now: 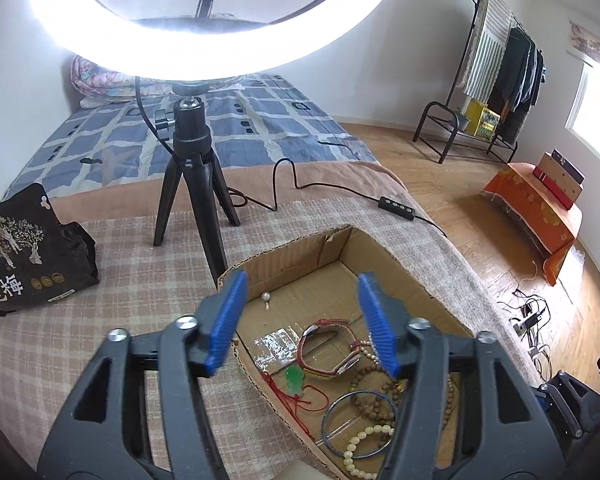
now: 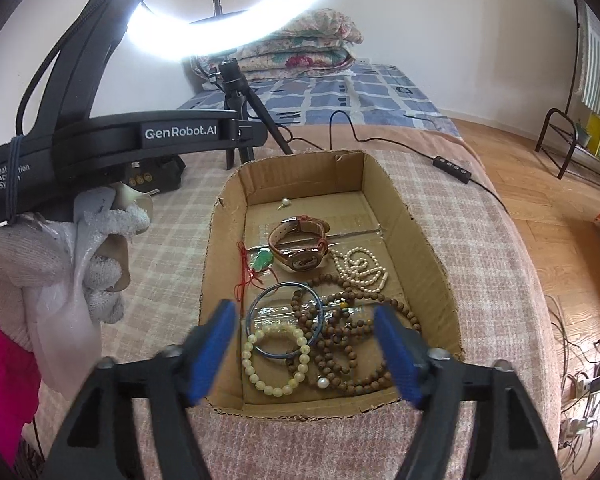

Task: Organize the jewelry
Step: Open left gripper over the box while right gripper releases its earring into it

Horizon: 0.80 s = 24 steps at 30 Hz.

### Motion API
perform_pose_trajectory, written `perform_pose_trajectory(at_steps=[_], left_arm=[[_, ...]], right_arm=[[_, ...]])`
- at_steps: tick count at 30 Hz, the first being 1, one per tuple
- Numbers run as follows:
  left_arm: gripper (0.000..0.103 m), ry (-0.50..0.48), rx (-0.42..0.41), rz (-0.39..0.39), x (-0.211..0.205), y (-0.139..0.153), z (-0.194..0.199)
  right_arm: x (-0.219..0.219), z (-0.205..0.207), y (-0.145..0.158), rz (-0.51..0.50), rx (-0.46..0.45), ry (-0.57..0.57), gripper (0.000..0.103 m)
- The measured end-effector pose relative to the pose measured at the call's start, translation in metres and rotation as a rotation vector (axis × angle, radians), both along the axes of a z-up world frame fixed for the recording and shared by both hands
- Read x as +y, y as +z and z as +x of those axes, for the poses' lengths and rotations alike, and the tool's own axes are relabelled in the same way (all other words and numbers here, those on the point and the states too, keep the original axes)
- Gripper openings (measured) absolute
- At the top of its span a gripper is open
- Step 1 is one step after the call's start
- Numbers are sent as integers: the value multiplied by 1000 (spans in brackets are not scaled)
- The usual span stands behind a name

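An open cardboard box [image 2: 420,216] [image 1: 384,252] sits on the checked blanket and holds jewelry. Inside lie a brown-strap watch [image 2: 300,246] [image 1: 332,348], a green jade pendant on red cord [image 2: 262,260] [image 1: 296,378], a pearl strand [image 2: 360,268], a blue bangle [image 2: 286,316] [image 1: 356,424], a pale bead bracelet [image 2: 276,360] [image 1: 364,444], brown wooden beads [image 2: 340,332] [image 1: 376,392] and a pearl earring [image 2: 285,202] [image 1: 265,297]. My right gripper [image 2: 304,348] is open and empty above the box's near end. My left gripper [image 1: 300,320] is open and empty over the box's left side.
A ring light on a black tripod [image 1: 192,168] [image 2: 240,92] stands behind the box, its cable and switch [image 1: 396,204] trailing right. A black bag [image 1: 24,248] lies at the left. The blanket edge drops to a wooden floor [image 1: 480,208] on the right.
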State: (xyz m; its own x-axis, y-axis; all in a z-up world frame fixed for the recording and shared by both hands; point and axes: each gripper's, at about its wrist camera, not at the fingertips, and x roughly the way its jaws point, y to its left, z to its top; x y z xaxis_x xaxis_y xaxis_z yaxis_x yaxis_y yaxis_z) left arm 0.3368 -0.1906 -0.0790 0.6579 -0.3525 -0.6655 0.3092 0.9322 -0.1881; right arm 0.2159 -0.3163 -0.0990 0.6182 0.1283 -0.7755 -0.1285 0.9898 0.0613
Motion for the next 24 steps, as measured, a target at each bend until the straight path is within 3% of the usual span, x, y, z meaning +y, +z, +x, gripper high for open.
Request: perform_pose_trajectory(at_steps=[3,7,24], left_arm=[[72,8,-12,-1,1,5,-3],[72,10,-17,1,3,12,-7],[74,14,-90,43,21,60,-52]], right_arm=[[1,-2,5,-18,-11,-3,88],[1,-6,12,-46,-24,-30,97],[2,-41,63,-89,-101,-82,101]])
